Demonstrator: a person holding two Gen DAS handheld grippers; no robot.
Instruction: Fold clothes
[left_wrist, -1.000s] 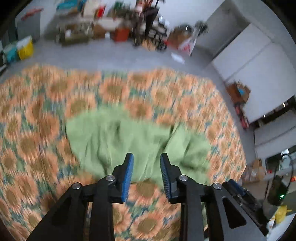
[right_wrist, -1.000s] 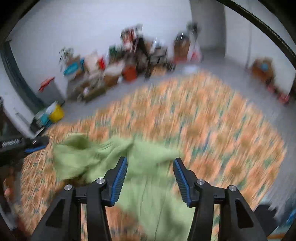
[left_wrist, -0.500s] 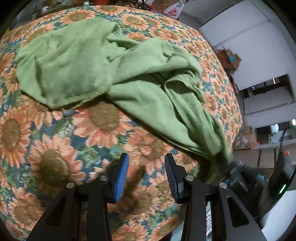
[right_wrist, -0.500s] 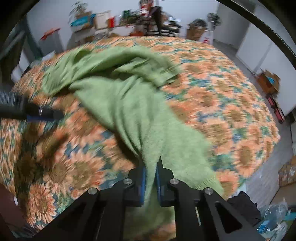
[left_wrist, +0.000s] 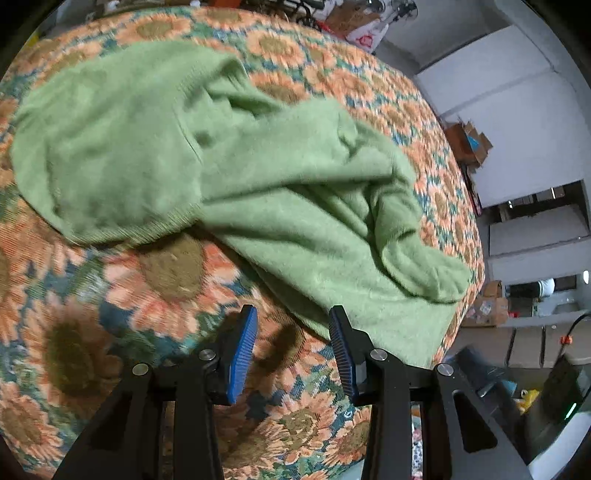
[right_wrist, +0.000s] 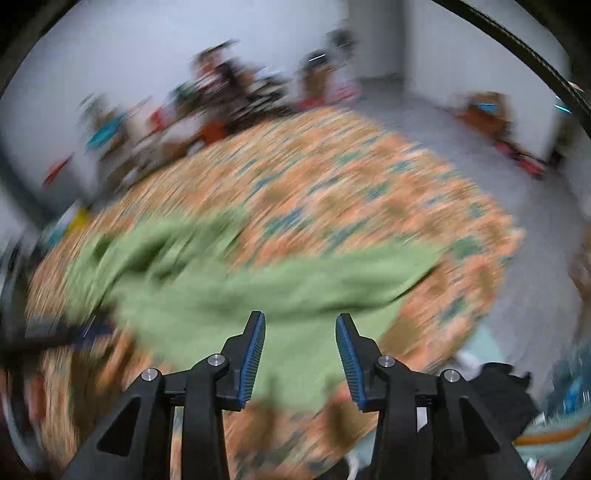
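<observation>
A crumpled green sweater (left_wrist: 229, 177) lies on a sunflower-print cloth (left_wrist: 110, 317) that covers the table. My left gripper (left_wrist: 291, 347) is open and empty, low over the cloth, with the sweater's near hem just beyond its right fingertip. In the blurred right wrist view the sweater (right_wrist: 258, 295) lies spread across the cloth (right_wrist: 332, 192), and my right gripper (right_wrist: 300, 354) is open and empty just above its near edge. The left gripper (right_wrist: 66, 332) shows as a dark blur at the left of that view.
The table's right edge (left_wrist: 476, 266) drops to the floor near the sweater's end. Cardboard boxes (left_wrist: 469, 144) and white cabinets (left_wrist: 517, 110) stand to the right. Blurred clutter (right_wrist: 229, 103) lines the far wall. A dark object (right_wrist: 502, 391) lies below the near table corner.
My right gripper has let go of the sweater, opened and pulled back and up, moving fast. The sweater's end now lies flat near the table edge. My left gripper stays open near the hem.
</observation>
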